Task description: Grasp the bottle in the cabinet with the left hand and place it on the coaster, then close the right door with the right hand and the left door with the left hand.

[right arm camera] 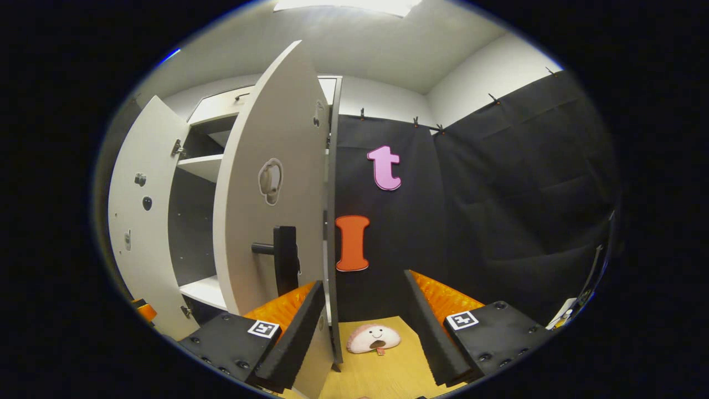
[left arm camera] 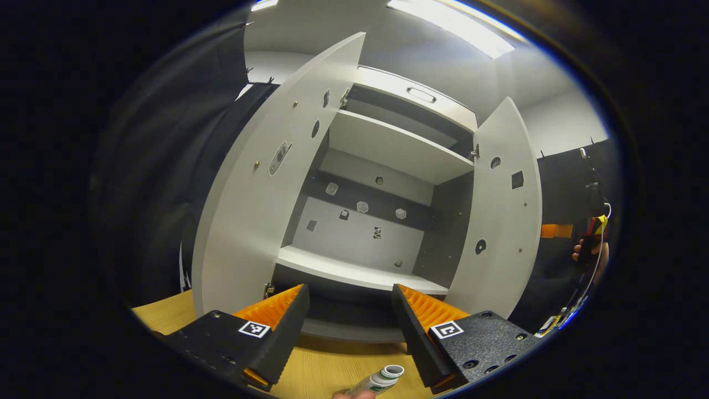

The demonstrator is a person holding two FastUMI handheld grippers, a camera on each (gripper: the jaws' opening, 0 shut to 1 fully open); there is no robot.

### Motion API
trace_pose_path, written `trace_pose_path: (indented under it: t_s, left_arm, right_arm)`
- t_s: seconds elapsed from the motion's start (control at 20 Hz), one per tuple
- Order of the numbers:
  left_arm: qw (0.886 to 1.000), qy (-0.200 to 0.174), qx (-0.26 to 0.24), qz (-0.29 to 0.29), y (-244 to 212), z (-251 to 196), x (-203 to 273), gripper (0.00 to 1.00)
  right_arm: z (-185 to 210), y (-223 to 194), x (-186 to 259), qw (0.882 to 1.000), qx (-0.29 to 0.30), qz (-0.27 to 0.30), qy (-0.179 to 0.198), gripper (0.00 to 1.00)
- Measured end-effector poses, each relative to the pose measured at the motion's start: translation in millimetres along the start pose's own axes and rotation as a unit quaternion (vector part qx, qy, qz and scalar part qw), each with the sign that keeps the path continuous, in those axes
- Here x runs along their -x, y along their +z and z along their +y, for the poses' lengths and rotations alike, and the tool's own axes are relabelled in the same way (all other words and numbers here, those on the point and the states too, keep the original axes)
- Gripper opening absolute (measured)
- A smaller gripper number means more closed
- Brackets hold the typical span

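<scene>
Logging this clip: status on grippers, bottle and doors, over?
Both grippers open, left gripper facing the cabinet, right gripper beside right door. Bottle on table below left fingers. Both doors open.

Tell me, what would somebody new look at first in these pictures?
Probably the big white cabinet, standing wide open with both doors swung out and bare shelves inside. Next, the smiling plush toy lying on the wooden table between the right gripper's open fingers, close to the right door.
</scene>
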State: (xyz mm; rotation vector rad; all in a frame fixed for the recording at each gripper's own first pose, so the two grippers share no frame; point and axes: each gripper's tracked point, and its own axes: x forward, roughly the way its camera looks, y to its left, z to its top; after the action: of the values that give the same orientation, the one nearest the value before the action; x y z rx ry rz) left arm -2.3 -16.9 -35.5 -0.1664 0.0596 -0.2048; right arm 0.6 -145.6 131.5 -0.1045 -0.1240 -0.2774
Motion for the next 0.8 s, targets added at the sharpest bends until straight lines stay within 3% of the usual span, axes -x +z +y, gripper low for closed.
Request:
trace_pose_path:
  t_s: [0.05, 0.25, 0.6, 0.65, 0.7, 0.8]
  left_arm:
    - [1.0, 0.003, -0.002, 0.0, -1, 1, 1, 0.9]
    - [1.0, 0.017, -0.015, 0.0, 0, 9, 5, 0.9]
    - [1.0, 0.0, -0.018, -0.003, 3, -4, 4, 0.9]
    - [1.0, -0.001, -0.019, -0.002, 2, -6, 4, 0.9]
    - [1.0, -0.002, -0.018, -0.001, 2, -7, 5, 0.85]
    - [1.0, -0.002, -0.014, 0.004, -1, -7, 6, 0.9]
  right_arm:
    - [5, 0, -1, 1.0, 0.005, -0.002, 0.004, 0.83]
    - [19, 0, -2, 1.0, 0.013, -0.002, 0.017, 0.83]
    - [60, -9, -11, 0.997, -0.021, 0.009, 0.077, 0.83]
    - [65, -9, -13, 0.996, -0.022, 0.008, 0.085, 0.84]
    - [76, -11, -15, 0.995, -0.023, 0.007, 0.093, 0.94]
    - [97, -19, -16, 0.993, -0.023, 0.02, 0.117, 0.94]
